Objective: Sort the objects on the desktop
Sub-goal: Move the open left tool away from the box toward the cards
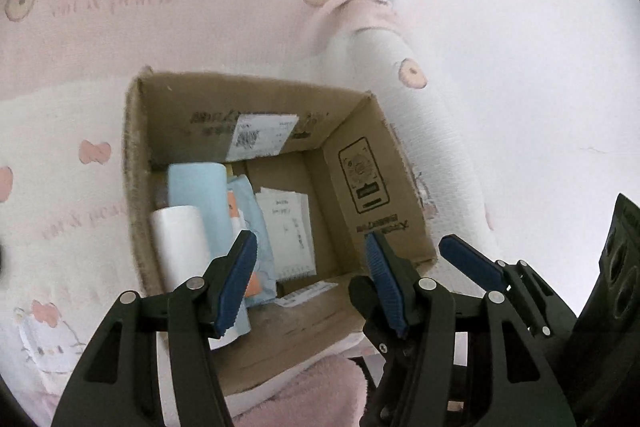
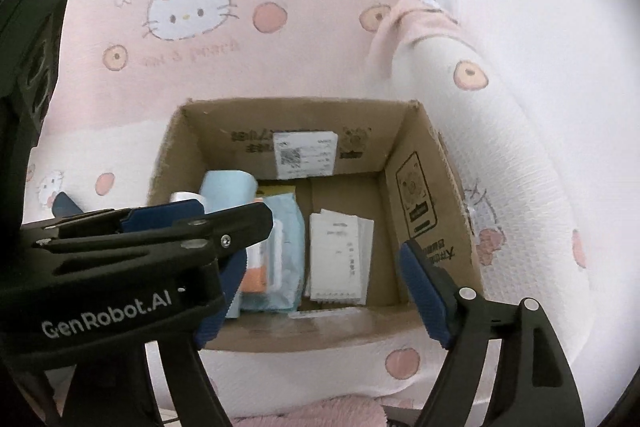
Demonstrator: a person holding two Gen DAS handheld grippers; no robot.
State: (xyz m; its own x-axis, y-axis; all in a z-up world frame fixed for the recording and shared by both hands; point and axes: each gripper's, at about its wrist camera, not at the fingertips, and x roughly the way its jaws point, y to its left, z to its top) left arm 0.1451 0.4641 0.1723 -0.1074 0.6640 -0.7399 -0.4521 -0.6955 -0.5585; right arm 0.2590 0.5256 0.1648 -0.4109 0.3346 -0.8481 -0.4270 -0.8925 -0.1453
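An open cardboard box (image 1: 360, 155) sits on a pink and white cartoon-print blanket (image 1: 60, 155). Inside lie a light blue roll (image 1: 196, 187), a white roll (image 1: 180, 239), a pale blue packet (image 1: 256, 231) and white paper slips (image 1: 288, 227). My left gripper (image 1: 312, 283) is open and empty, just above the box's near edge. My right gripper (image 2: 320, 295) is open and empty over the same box (image 2: 424, 155), where the rolls (image 2: 228, 187), packet (image 2: 284, 251) and slips (image 2: 340, 255) show. The left gripper crosses the right wrist view (image 2: 132, 239).
The blanket (image 2: 280, 27) covers the surface all round the box and folds up at the right. A fuzzy pink cloth (image 1: 320, 387) lies at the near edge, below the box. A white wall (image 1: 540, 67) is at the right.
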